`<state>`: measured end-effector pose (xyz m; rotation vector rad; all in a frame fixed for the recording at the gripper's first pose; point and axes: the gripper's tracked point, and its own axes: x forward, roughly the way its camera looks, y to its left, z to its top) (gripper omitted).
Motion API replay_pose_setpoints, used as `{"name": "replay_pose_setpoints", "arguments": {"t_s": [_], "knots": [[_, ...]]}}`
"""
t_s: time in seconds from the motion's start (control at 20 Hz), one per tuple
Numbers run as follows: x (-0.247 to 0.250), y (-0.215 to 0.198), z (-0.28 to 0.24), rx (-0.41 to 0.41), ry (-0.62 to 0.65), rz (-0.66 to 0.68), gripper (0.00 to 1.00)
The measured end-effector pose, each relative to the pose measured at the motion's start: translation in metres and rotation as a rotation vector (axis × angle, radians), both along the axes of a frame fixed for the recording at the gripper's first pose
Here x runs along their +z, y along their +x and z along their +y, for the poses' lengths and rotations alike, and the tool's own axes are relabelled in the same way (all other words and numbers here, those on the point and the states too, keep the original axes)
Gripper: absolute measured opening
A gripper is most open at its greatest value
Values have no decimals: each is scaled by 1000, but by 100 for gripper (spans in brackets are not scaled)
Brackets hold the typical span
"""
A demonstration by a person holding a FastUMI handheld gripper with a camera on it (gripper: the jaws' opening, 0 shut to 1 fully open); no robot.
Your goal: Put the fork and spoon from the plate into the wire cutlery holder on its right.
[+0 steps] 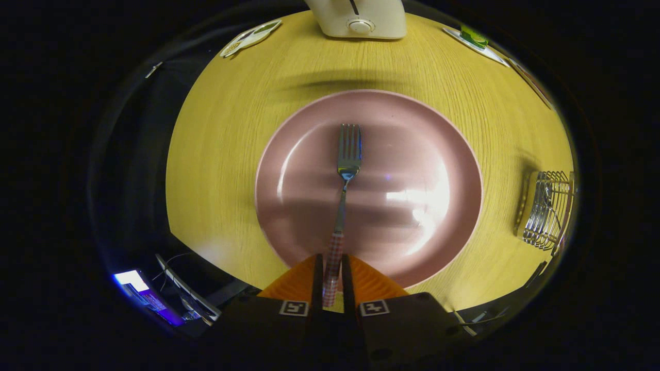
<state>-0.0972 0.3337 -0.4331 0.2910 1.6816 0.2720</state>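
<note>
A fork (346, 170) with a checked handle lies along the middle of a pink plate (438, 129), tines pointing away from me. Its handle end runs back between my two fingers, and my gripper (331, 268) is shut on that handle at the plate's near rim. The wire cutlery holder (547, 210) stands on the table to the right of the plate, some way off from the fingers. What is inside the holder I cannot make out.
The plate rests on a round wooden table (232, 129). A cream appliance (361, 20) stands at the far edge beyond the plate. Flat items lie at the far left (251, 37) and far right (477, 41) of the table.
</note>
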Motion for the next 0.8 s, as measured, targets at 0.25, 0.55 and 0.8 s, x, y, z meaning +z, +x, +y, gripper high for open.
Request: {"name": "replay_pose_setpoints", "arguments": {"t_s": [0.25, 0.55, 0.8], "knots": [[16, -2, -5, 34, 42, -20, 12], [56, 5, -22, 43, 108, -81, 12], [114, 8, -60, 57, 170, -162, 12]]}}
